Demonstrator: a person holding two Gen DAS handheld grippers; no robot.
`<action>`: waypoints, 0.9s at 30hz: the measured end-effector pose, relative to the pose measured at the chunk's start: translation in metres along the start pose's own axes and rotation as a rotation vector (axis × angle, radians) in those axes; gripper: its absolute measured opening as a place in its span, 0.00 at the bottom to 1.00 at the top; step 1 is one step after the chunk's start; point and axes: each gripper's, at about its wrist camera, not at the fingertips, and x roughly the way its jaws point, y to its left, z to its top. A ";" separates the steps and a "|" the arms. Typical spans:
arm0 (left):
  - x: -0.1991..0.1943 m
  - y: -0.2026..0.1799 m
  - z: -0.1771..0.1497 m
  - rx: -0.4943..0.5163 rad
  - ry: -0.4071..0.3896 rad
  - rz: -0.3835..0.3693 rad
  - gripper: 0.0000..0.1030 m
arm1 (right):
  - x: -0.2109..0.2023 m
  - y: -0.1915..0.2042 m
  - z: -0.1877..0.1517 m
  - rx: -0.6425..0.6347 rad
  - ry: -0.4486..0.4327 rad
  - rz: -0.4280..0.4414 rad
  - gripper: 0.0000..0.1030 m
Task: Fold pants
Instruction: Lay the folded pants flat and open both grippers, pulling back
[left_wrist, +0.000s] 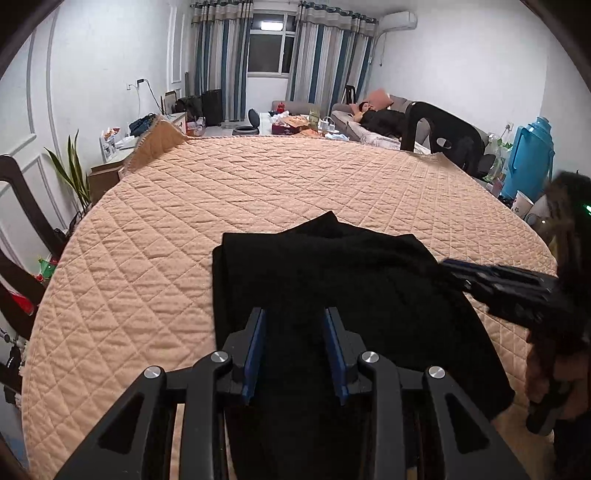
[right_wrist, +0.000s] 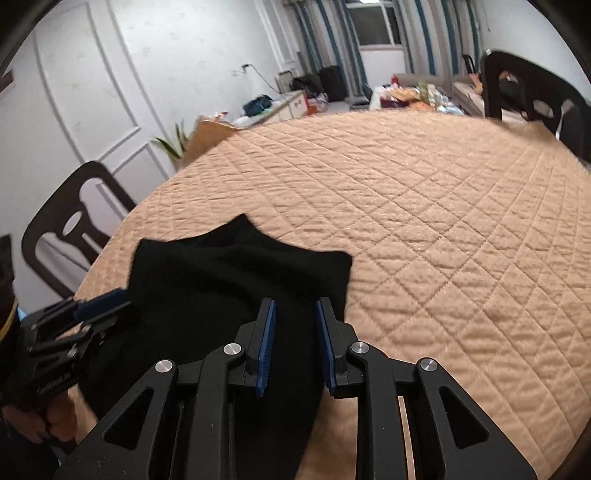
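Black pants (left_wrist: 332, 269) lie folded on the peach quilted table cover (left_wrist: 258, 184), near its front edge. My left gripper (left_wrist: 295, 317) is open, its blue-padded fingers over the near part of the pants. My right gripper (right_wrist: 295, 306) is open too, above the right side of the pants (right_wrist: 229, 273). In the left wrist view the right gripper (left_wrist: 458, 269) reaches in from the right and touches the pants' right edge. In the right wrist view the left gripper (right_wrist: 107, 302) sits at the pants' left edge.
The quilted cover (right_wrist: 443, 221) spreads far beyond the pants. Dark chairs stand at the left (right_wrist: 70, 229) and far right (left_wrist: 443, 133). A plant (left_wrist: 74, 173), a cluttered low table (left_wrist: 295, 122) and a sofa (left_wrist: 369, 122) lie beyond.
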 end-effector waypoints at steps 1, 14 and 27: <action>-0.005 0.000 -0.002 0.002 -0.009 0.005 0.34 | -0.007 0.005 -0.005 -0.015 -0.007 0.009 0.23; -0.043 -0.011 -0.047 -0.005 -0.022 0.041 0.34 | -0.049 0.049 -0.075 -0.185 -0.007 -0.053 0.24; -0.062 -0.019 -0.071 -0.011 -0.016 0.052 0.35 | -0.075 0.052 -0.099 -0.168 -0.017 -0.067 0.30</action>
